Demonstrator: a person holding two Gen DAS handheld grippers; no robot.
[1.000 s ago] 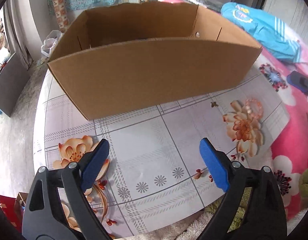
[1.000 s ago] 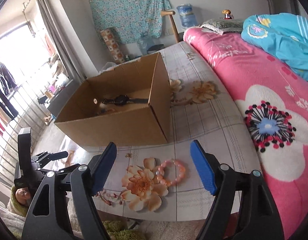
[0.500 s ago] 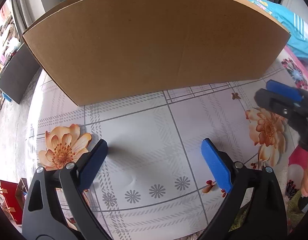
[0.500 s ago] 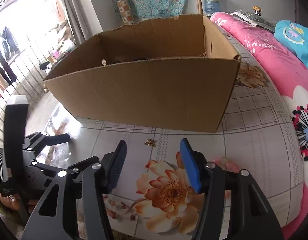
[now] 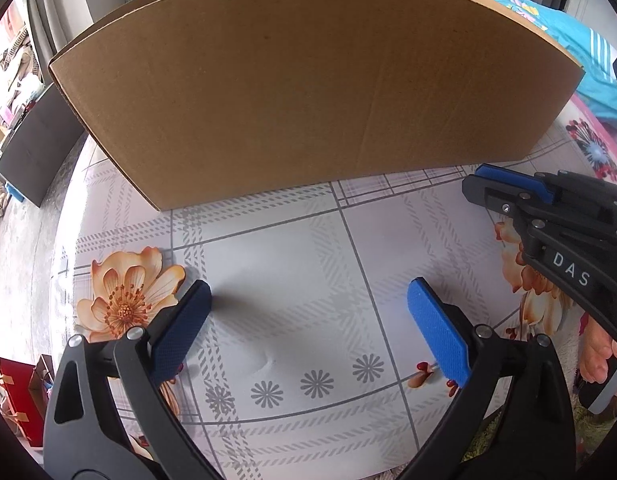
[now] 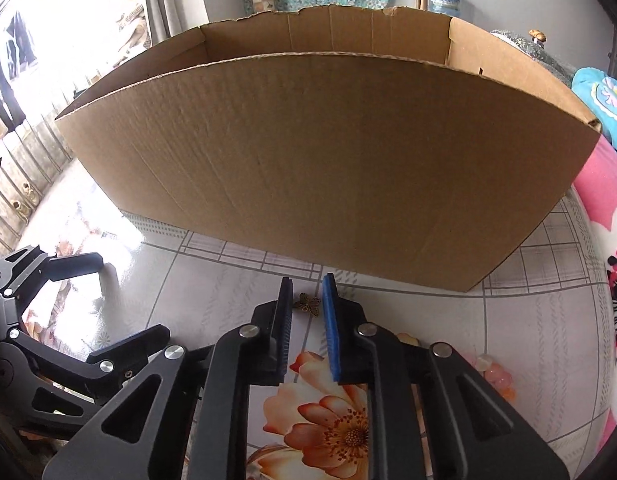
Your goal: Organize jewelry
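The right gripper (image 6: 306,306) has just been closing, and its blue-padded jaws now stand a narrow gap apart around a small bronze butterfly-shaped charm (image 6: 307,304) that lies on the floral-patterned counter (image 6: 528,340). The pads flank the charm closely, but whether they already press on it cannot be told from here; the charm looks flat on the surface. Just beyond the fingertips rises the near wall of the large brown open-topped cardboard box (image 6: 328,160). Near and to the right of the gripper, partly hidden behind its arm, lies a pink beaded bracelet (image 6: 494,374).

The left gripper (image 5: 308,320) hangs with its jaws spread wide over a bare patch of the counter to the left, nothing between them, facing the same box wall.

The step in hand, by my reading, is picking up the charm to drop it in the box. The next move calls for finishing the pinch low enough to catch so thin a piece without sliding it away, then lifting clear of the box's near wall before letting go inside. The bracelet looks to be next.
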